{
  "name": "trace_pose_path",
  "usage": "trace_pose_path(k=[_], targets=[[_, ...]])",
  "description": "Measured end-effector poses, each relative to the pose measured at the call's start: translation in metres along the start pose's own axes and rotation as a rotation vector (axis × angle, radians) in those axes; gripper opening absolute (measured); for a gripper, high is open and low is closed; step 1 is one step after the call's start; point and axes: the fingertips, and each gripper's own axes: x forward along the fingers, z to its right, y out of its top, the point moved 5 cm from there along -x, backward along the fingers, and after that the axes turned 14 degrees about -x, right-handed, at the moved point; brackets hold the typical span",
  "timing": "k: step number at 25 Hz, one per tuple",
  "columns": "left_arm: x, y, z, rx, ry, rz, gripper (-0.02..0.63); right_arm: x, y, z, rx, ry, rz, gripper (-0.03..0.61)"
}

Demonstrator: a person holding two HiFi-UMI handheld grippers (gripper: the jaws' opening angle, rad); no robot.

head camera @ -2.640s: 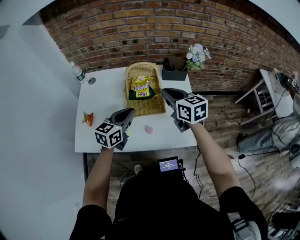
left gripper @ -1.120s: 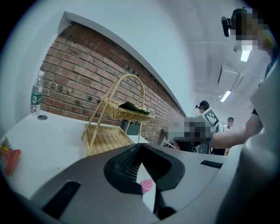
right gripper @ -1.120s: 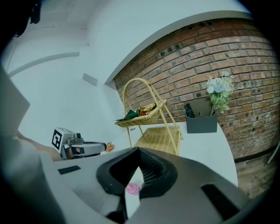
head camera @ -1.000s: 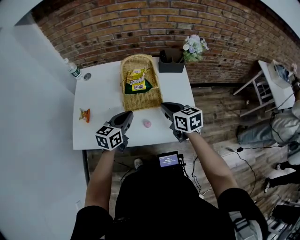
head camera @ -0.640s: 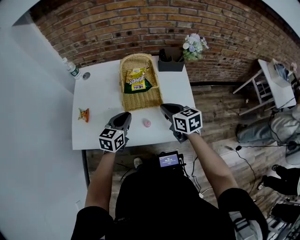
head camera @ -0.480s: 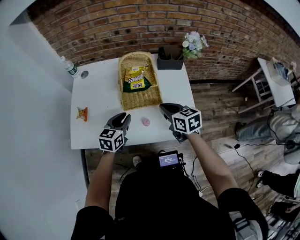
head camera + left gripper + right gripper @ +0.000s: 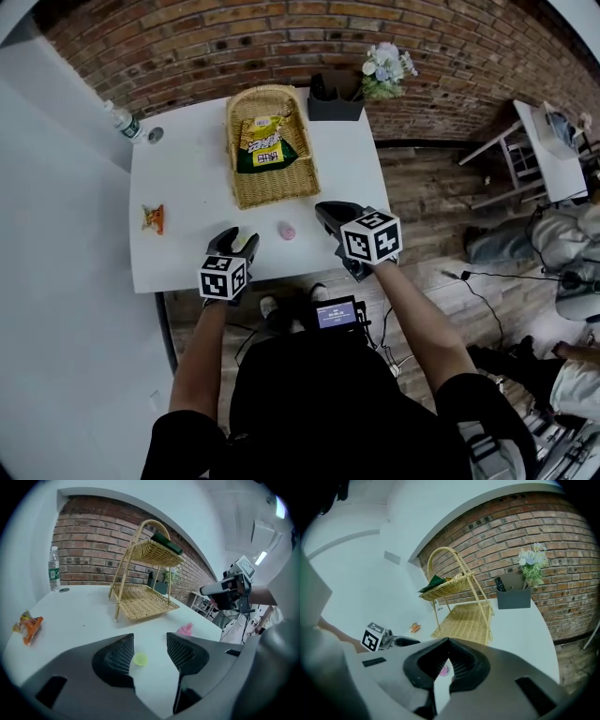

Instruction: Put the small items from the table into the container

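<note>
Left gripper (image 7: 150,644) opening, green disc (image 7: 139,658) between fingers (image 7: 117,656).

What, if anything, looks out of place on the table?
Nothing is spilled or damaged. Three small items lie outside the wicker basket: an orange packet, a pink piece, and a yellow-green disc between the left gripper's opening jaws.

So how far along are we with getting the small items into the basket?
Done: one snack packet lies in the wicker basket, on its top tier. In hand: nothing gripped yet. The left gripper has its jaws opening around a lime-green piece on the table; the right gripper is shut and empty. Left: the lime-green piece, the pink item and the orange wrapper.
</note>
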Motion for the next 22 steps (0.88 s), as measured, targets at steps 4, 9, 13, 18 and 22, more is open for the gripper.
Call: trace_pose_path(k=[4,9,13,18,22], targets=[[0.007,-0.011,-0.006,0.005,0.042,-0.043,0.215,0.002,-0.009,-0.002,0.012,0.008,-0.019,0.014],[0.014,-0.021,-0.017,0.013,0.103,-0.072,0.215,0.004,-0.017,-0.002,0.026,0.008,-0.032,0.014],[0.019,-0.028,-0.019,0.016,0.117,-0.103,0.215,0.003,-0.024,-0.003,0.047,0.008,-0.044,0.014],[0.024,-0.031,-0.02,0.006,0.118,-0.114,0.213,0.002,-0.03,-0.002,0.061,0.003,-0.05,0.014],[0.025,-0.03,-0.022,0.024,0.144,-0.116,0.177,0.0,-0.032,-0.001,0.071,-0.005,-0.048,0.014]])
